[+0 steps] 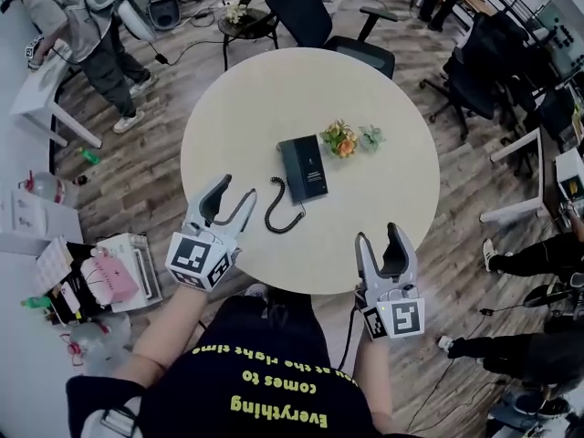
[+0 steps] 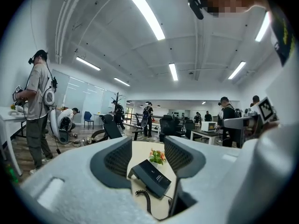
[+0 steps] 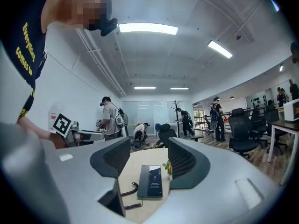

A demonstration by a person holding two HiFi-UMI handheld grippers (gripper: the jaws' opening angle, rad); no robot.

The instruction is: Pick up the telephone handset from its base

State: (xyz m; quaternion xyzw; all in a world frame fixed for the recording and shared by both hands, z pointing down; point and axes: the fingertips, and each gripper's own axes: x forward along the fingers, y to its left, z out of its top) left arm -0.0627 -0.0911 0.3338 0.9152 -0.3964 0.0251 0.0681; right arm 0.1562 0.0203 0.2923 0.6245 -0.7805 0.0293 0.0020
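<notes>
A dark telephone (image 1: pixel 303 168) lies near the middle of the round beige table (image 1: pixel 392 190), its handset along the left side of the base and a coiled cord (image 1: pixel 276 206) trailing toward me. The same telephone (image 2: pixel 150 176) shows between the jaws in the left gripper view, and the telephone (image 3: pixel 150 181) shows likewise in the right gripper view. My left gripper (image 1: pixel 232 199) hovers open at the table's near left edge, a short way from the cord. At the near right edge my right gripper (image 1: pixel 382 245) is open too. Neither holds anything.
A small bunch of flowers (image 1: pixel 345 140) sits just right of the telephone. Office chairs (image 1: pixel 310 12) stand beyond the table. A person (image 1: pixel 87 35) stands at the far left by a white table. Clutter (image 1: pixel 100 276) lies on the floor at my left.
</notes>
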